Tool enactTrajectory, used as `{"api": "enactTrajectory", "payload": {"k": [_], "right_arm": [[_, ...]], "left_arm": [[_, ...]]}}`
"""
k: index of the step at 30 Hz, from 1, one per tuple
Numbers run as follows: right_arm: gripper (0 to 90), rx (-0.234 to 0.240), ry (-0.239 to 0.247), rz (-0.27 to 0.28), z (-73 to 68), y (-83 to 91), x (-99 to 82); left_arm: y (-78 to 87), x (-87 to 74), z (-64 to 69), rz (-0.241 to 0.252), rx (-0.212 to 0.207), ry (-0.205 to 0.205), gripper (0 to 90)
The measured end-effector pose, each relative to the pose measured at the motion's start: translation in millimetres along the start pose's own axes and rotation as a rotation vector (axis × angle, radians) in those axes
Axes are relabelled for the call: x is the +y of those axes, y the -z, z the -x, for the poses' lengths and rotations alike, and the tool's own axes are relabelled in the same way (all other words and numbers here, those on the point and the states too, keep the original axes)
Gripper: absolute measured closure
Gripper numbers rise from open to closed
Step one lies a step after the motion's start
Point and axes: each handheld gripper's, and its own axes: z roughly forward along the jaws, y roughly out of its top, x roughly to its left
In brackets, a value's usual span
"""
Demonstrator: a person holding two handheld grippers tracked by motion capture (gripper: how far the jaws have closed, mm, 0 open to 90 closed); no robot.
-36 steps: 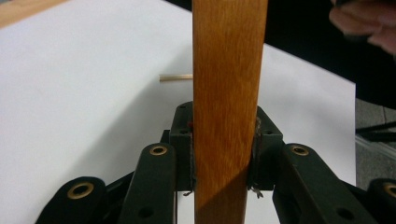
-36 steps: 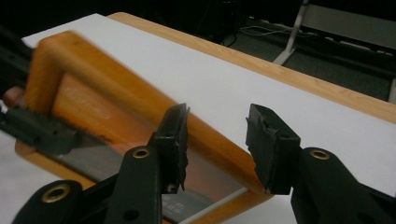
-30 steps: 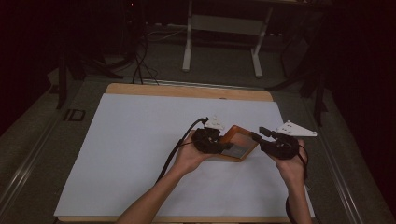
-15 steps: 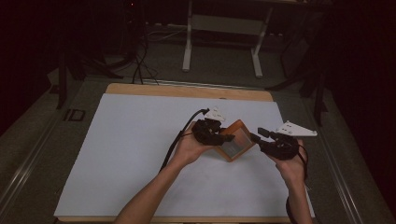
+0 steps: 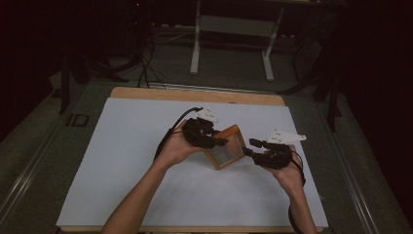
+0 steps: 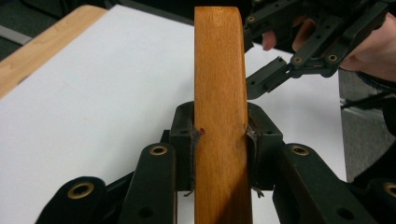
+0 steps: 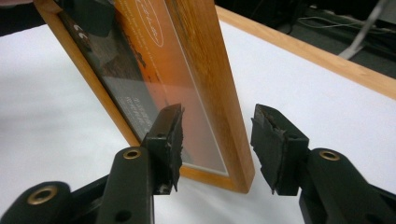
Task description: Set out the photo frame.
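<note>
A wooden picture frame [image 5: 226, 148] with a glass front is lifted and tilted over the white sheet [image 5: 122, 161]. My left gripper [image 5: 214, 141] is shut on its rim; in the left gripper view both pads [image 6: 192, 149] press the wooden edge [image 6: 219, 84]. My right gripper [image 5: 251, 146] reaches in from the right at the frame's lower corner. In the right gripper view its jaws have just been opening, and the frame corner [image 7: 219, 116] stands between the right gripper [image 7: 217, 135] pads without either pressing it. The right gripper [image 6: 257, 56] also shows beyond the frame in the left gripper view.
The white sheet covers a wooden table whose bare far edge [image 5: 195, 94] shows. Behind the table stand white desk legs [image 5: 197, 48] and cables [image 5: 146, 68] on a dark floor. A small black item [image 5: 78, 120] lies left of the table.
The left hand has raised the frame and tipped it more upright, shifting it away from the person. The right gripper has closed in on the frame's corner with wider jaws.
</note>
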Motion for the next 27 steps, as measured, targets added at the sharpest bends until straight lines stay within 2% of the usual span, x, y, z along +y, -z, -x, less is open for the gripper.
{"api": "enactTrajectory", "payload": {"k": [2, 4, 5, 9, 15, 19, 23, 25, 27], "right_arm": [[51.6, 0.022, 0.014, -0.004, -3.6, -5.7, 2.0], [51.5, 0.030, 0.018, -0.002, -4.5, -7.0, 2.9], [51.0, 0.046, 0.029, 0.002, -5.6, -9.4, 4.5], [50.0, 0.076, 0.042, 0.005, -4.7, -14.3, 5.7], [45.3, 0.101, 0.045, 0.008, -1.1, -19.8, 8.2], [39.9, 0.161, 0.084, 0.022, -0.9, -23.1, 13.1], [41.4, 0.183, 0.117, 0.028, -3.4, -26.2, 15.4], [42.2, 0.184, 0.122, 0.030, -4.3, -26.4, 15.7], [38.9, 0.170, 0.128, 0.026, -5.7, -26.6, 15.9]], "left_arm": [[-0.3, -3.1, 0.5, -0.021, -0.013, -0.024, 69.2], [-0.3, -3.1, 0.5, -0.021, -0.013, -0.024, 69.1], [-3.9, -5.2, 0.8, -0.041, -0.013, -0.049, 69.0], [-5.5, -7.0, 0.1, -0.009, -0.040, -0.059, 68.8], [-7.9, -6.3, 0.7, -0.001, -0.056, -0.081, 68.3], [-8.8, -7.1, 1.5, 0.007, -0.082, -0.098, 67.8], [-9.0, -8.9, 0.7, 0.021, -0.095, -0.085, 66.8], [-9.0, -9.8, 0.0, 0.031, -0.100, -0.076, 62.8], [-8.7, -11.8, -1.0, 0.036, -0.096, -0.061, 59.7]]}}
